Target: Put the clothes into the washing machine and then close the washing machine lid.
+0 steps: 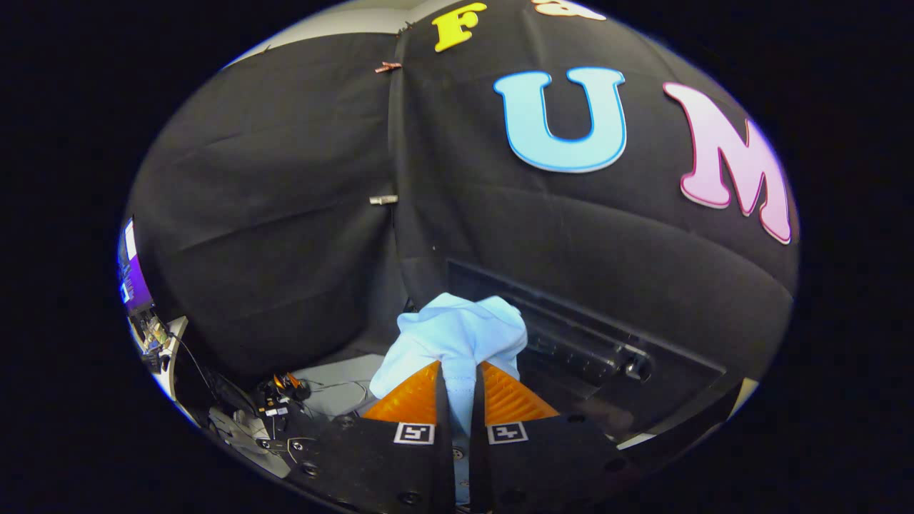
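A light blue piece of clothing (457, 335) is pinched between my two fingers and bunches up just ahead of their tips. My gripper (459, 385) is shut on it and holds it up in the air. Beyond and to the right of the cloth lies the dark top of the washing machine (593, 350), with a row of buttons and a round knob (638, 366) on its control panel. The machine's opening and lid are hidden from me.
The booth's black cloth wall (285, 214) rises close behind the machine. Down to the left of the fingers sit cables and small gear (282, 400) on a pale floor, and a lit screen (132, 275) stands further left.
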A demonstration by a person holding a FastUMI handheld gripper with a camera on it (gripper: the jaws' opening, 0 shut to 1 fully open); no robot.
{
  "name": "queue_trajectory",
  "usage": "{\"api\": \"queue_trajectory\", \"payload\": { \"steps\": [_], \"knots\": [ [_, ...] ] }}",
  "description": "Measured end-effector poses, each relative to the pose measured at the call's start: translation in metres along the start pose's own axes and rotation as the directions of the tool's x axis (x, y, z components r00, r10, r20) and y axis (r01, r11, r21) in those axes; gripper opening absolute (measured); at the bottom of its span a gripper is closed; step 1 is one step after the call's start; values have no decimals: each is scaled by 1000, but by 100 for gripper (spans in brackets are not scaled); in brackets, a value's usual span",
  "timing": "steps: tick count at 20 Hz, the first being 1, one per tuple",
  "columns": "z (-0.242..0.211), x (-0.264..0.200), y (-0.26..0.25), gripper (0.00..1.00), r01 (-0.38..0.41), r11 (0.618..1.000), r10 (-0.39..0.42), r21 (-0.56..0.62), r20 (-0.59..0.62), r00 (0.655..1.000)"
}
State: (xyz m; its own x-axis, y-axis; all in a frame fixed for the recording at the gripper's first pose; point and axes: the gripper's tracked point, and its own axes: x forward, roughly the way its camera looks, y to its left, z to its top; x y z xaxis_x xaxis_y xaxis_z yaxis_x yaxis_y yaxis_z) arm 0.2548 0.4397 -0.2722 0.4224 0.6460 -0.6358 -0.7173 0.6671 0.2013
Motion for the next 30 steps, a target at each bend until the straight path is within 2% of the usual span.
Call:
{"api": "queue_trajectory", "payload": {
  "steps": [2,7,12,15,22,25,28,30],
  "knots": [
    [-24,13,-4,13,6,1000,-7,-21,-61,998],
    [-58,17,15,13,-43,994,25,-101,-180,983],
    [-84,24,14,13,-32,982,-18,-187,-261,965],
    [-89,26,11,13,-21,981,-33,-190,-276,960],
    [-72,21,9,99,-13,990,-21,-138,-242,970],
    [-53,18,15,99,-28,990,4,-135,-168,986],
    [-13,16,18,99,-23,991,22,-129,-10,1000],
    [16,8,10,99,6,995,5,-105,107,994]
  ]
}}
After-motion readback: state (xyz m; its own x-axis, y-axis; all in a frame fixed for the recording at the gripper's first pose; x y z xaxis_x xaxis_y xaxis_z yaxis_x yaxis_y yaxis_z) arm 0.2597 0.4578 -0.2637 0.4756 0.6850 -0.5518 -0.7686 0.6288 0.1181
